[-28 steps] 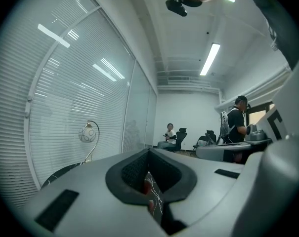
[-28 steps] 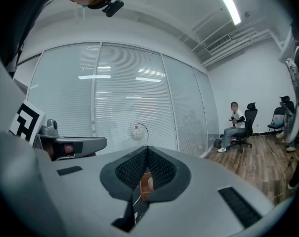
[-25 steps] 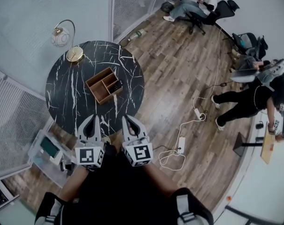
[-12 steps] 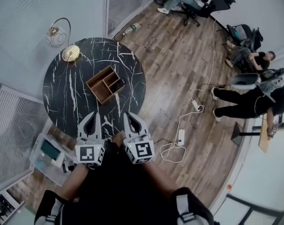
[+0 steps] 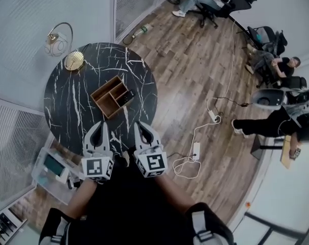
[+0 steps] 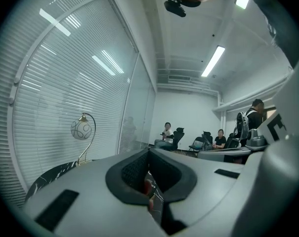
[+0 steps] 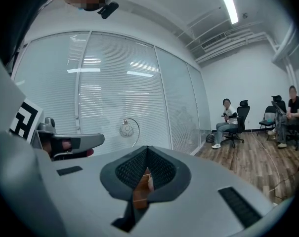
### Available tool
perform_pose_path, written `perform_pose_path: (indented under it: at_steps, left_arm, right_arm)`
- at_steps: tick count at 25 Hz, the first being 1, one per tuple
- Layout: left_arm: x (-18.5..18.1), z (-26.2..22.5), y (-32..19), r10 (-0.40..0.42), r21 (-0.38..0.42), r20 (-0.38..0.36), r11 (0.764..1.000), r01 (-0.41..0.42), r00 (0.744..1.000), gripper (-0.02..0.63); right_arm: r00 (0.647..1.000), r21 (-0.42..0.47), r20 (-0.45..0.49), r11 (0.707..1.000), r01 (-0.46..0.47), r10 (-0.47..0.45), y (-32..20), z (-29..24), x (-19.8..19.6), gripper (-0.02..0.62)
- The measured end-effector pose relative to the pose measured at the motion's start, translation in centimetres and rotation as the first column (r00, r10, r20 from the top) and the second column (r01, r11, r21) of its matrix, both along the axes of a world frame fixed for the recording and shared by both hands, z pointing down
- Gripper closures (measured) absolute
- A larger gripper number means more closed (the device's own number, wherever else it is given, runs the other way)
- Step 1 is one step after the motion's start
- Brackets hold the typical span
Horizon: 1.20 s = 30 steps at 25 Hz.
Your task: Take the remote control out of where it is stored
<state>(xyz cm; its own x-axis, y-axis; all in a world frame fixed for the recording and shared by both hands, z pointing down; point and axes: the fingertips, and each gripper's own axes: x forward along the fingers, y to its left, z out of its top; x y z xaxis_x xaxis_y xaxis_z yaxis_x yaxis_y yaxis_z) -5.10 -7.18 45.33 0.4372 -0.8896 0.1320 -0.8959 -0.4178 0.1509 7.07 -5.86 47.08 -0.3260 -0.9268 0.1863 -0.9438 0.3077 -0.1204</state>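
A wooden organiser box (image 5: 109, 97) stands near the middle of the round black marble table (image 5: 67, 106). The black remote control (image 5: 126, 97) lies in its right-hand compartment. My left gripper (image 5: 97, 128) and right gripper (image 5: 140, 127) hover side by side over the table's near edge, short of the box. Both point at the box, shut and holding nothing. In the left gripper view the jaws of the left gripper (image 6: 149, 152) meet, and in the right gripper view those of the right gripper (image 7: 147, 149) meet too. A sliver of the wooden box shows through the right gripper's slit.
A gold arc lamp (image 5: 72, 60) with a globe shade (image 5: 54, 39) stands at the table's far left by the blinds. A clear plastic bin (image 5: 52, 165) sits on the floor to the left. A power strip and cables (image 5: 196, 151) lie to the right. A person (image 5: 277, 124) stands further right.
Both grippers have edged forward a little toward the table, still shut. The person standing at the right has shifted.
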Motion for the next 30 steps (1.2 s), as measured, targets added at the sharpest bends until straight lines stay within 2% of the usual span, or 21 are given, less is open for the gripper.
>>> perform_pose_path:
  at_steps: [5,18,30]
  left_arm:
    - [1.4,0.8,-2.7,-0.027,-0.013,0.003,1.000,0.027,1.000,0.598]
    - [3.2,4.1,-7.9,-0.052,-0.086,0.031,0.995,0.054,0.998,0.598]
    - [4.4,6.2,-10.6,-0.050,-0.117,0.018,0.992,0.052,0.999,0.598]
  right_arm:
    - [1.000,-0.029,0.006,0.999,0.031,-0.031,-3.3,1.7,1.1,0.594]
    - [0.999,-0.141,0.031,0.989,0.036,-0.032,-10.7,8.2,2.7,0.594]
    - [0.998,-0.285,-0.023,0.957,0.050,-0.059,-13.7,16.7,3.1,0.592]
